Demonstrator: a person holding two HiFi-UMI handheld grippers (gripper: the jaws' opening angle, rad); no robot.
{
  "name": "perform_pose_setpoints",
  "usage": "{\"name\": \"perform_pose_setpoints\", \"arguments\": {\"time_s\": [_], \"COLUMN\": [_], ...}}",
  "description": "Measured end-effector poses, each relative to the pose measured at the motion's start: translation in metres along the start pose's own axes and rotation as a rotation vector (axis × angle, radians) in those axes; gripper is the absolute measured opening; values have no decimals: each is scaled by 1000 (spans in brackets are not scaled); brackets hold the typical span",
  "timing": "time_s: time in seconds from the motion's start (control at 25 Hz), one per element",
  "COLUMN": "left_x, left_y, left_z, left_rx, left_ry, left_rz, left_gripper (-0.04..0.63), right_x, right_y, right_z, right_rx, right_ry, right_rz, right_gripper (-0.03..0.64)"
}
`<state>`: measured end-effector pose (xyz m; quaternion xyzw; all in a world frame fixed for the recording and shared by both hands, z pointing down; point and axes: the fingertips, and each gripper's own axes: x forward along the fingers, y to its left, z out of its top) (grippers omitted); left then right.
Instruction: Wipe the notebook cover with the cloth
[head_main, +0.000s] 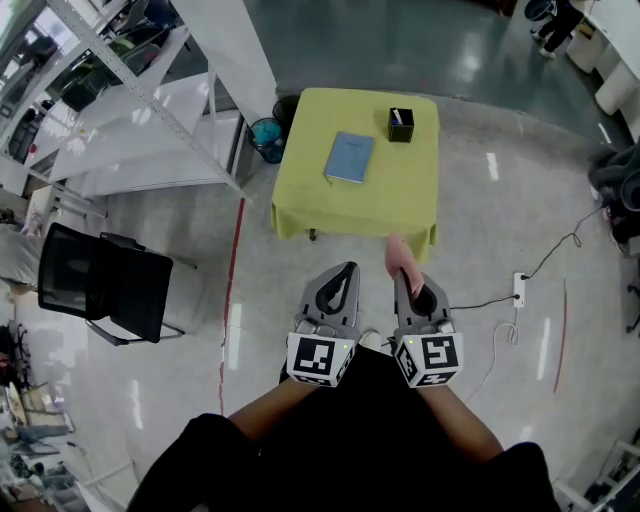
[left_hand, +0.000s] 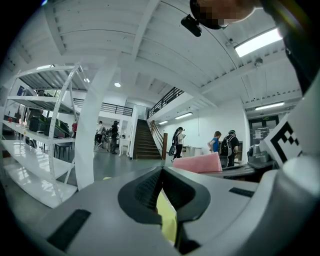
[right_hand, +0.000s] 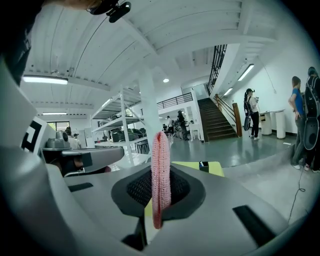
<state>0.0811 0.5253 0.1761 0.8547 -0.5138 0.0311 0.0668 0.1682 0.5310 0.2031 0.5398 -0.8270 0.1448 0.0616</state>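
A blue notebook (head_main: 349, 157) lies closed on the table with the yellow-green cover (head_main: 385, 195), a step ahead of me. My right gripper (head_main: 404, 277) is shut on a pink cloth (head_main: 398, 258), which stands upright between its jaws (right_hand: 161, 175). My left gripper (head_main: 348, 270) is shut with nothing in it, its jaws meeting tip to tip in the left gripper view (left_hand: 161, 171). Both grippers hang side by side close to my body, well short of the table. The pink cloth (left_hand: 197, 163) also shows from the side in the left gripper view.
A small black box (head_main: 401, 124) stands at the table's far right corner. White shelving (head_main: 150, 90) and a teal bin (head_main: 267, 136) are at the left, a black chair (head_main: 110, 285) nearer me. A power strip with cable (head_main: 518, 290) lies on the floor at right. People stand far off.
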Motion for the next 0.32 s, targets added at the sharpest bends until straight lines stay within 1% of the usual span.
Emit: {"name": "perform_pose_setpoints", "arguments": {"time_s": [0.32], "left_x": [5], "left_y": [1], "left_z": [-8], "left_rx": [8], "left_ry": [12], "left_rz": [-7], "left_gripper": [8], "right_x": [8], "right_y": [0], "right_z": [-7], "right_rx": [-21], "right_ry": [21], "right_rz": [12], "right_gripper": [37]}}
